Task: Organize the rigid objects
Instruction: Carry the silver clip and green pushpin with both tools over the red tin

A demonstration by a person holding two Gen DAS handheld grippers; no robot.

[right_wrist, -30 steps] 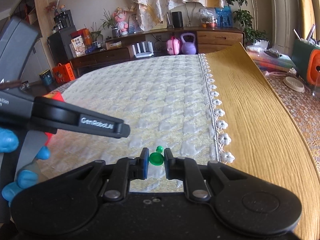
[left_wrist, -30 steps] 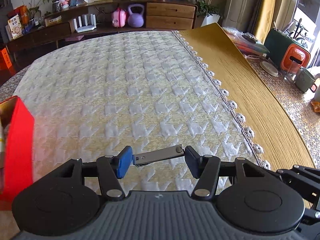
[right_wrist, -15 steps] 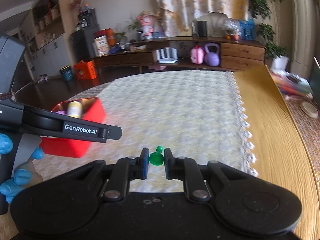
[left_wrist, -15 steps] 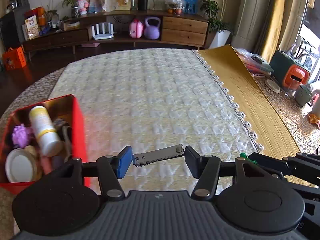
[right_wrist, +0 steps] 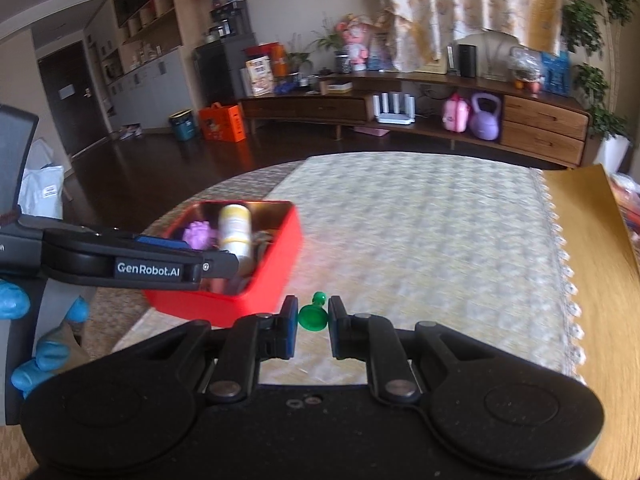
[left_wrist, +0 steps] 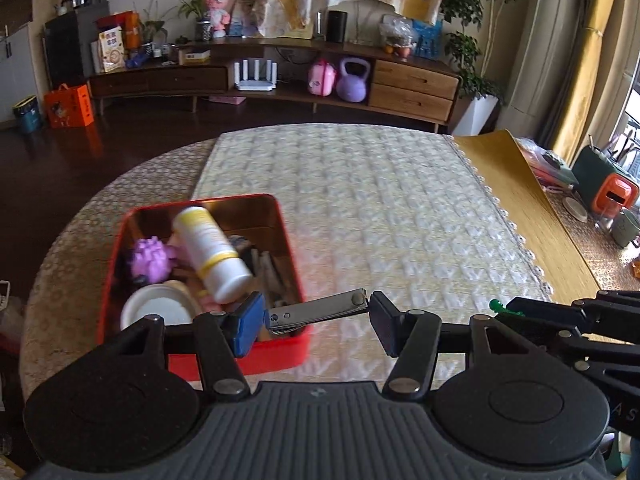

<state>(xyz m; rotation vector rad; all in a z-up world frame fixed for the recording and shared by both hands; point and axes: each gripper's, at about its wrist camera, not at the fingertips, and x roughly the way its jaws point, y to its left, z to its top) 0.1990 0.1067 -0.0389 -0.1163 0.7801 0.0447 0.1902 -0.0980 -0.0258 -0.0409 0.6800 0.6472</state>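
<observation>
My left gripper (left_wrist: pixel 316 314) is shut on a metal nail clipper (left_wrist: pixel 318 313), held lengthwise between its blue pads over the near right corner of a red tin box (left_wrist: pixel 288 354). The box holds a white bottle (left_wrist: pixel 210 254) with a yellow label, a purple spiky ball (left_wrist: pixel 150 258), a white round lid (left_wrist: pixel 158 310) and other small items. My right gripper (right_wrist: pixel 313 322) is shut on a small green pawn-shaped piece (right_wrist: pixel 314 316), to the right of the red box (right_wrist: pixel 280 248). Its tip shows in the left wrist view as the green piece (left_wrist: pixel 496 305).
A cream quilted cloth (left_wrist: pixel 380 208) covers the round table, with a yellow mat (left_wrist: pixel 520 200) to its right. Cups and an orange-green appliance (left_wrist: pixel 608 194) stand at the far right. A blue-gloved hand (right_wrist: pixel 44 356) holds the left gripper. A sideboard stands beyond.
Both grippers rose and swung left across the cloth, each keeping its object. The red box came from the left edge fully into view and now lies under the left gripper's fingers.
</observation>
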